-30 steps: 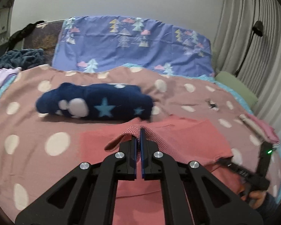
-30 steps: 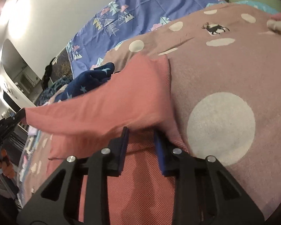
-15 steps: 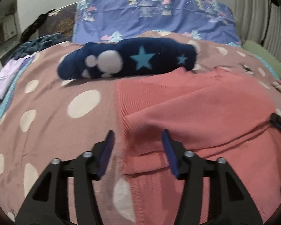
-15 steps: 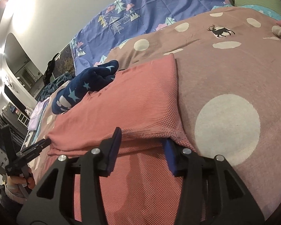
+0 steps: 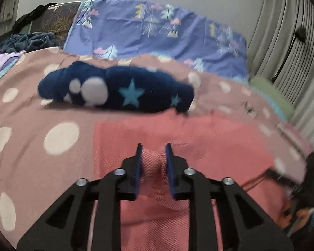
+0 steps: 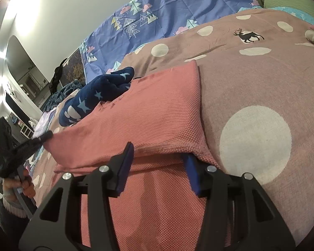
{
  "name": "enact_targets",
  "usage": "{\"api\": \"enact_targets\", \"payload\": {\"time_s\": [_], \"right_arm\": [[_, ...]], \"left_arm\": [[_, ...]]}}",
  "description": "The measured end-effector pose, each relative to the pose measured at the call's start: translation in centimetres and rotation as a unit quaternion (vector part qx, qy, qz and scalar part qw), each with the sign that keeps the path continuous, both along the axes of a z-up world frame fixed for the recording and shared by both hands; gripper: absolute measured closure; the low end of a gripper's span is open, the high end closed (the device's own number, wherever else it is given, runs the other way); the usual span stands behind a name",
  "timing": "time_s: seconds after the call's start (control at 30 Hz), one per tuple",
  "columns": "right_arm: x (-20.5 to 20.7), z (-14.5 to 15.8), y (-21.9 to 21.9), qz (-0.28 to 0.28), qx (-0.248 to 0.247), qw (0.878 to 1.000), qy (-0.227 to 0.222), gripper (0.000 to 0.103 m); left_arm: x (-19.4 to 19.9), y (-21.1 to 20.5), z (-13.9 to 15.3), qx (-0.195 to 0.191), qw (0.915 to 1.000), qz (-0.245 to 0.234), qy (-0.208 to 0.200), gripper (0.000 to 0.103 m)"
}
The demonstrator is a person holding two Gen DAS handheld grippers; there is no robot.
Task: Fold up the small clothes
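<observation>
Polka-dot bedspread [image 5: 41, 113]; blue tree-print quilt [image 5: 157, 31]; curtain [image 5: 282, 41].

The left gripper [image 5: 152, 153], spread wide half a second ago, now has its fingers drawn in around a bunched fold of the pink garment [image 5: 198, 138], while the right gripper [image 6: 158, 152] opens wider.

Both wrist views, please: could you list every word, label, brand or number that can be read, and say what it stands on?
None can be read in either view.
Salmon-pink garment: plain knit, no label showing.
Navy fleece garment: stars and white blobs only, no letters.
Dotted bedspread: dots and a deer figure, no text.
Blue quilt: tree and cloud pictures only.
Shelves at far left of the right wrist view: too small and blurred to read.
</observation>
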State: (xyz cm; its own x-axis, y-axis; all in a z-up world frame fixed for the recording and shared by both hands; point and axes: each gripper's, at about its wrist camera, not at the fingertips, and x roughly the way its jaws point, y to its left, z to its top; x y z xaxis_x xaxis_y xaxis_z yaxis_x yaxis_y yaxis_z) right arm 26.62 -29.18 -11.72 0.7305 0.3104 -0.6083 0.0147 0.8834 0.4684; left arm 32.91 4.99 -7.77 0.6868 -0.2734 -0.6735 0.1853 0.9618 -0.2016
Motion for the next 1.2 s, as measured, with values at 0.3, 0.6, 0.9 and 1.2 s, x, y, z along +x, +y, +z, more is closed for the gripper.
{"api": "enact_targets", "payload": {"time_s": [0.3, 0.6, 0.9, 1.2], "right_arm": [[-1.8, 6.5, 4.7, 0.077, -0.109, 0.991, -0.025, 0.053], [6.1, 10.6, 22.8, 0.227, -0.259, 0.939, 0.002, 0.053], [11.7, 5.3, 35.4, 0.271, -0.358, 0.887, 0.110, 0.053], [13.4, 3.1, 36.6, 0.277, -0.380, 0.868, 0.162, 0.100]], "left_arm": [[-1.9, 4.5, -4.2, -0.090, 0.9952, -0.021, 0.033, 0.042], [-1.4, 6.9, -6.3, -0.181, 0.9815, -0.005, 0.062, 0.087], [-1.0, 7.0, -6.6, -0.191, 0.9786, -0.017, 0.074, 0.091], [-0.8, 7.2, -6.9, -0.200, 0.9756, -0.025, 0.086, 0.096]]}}
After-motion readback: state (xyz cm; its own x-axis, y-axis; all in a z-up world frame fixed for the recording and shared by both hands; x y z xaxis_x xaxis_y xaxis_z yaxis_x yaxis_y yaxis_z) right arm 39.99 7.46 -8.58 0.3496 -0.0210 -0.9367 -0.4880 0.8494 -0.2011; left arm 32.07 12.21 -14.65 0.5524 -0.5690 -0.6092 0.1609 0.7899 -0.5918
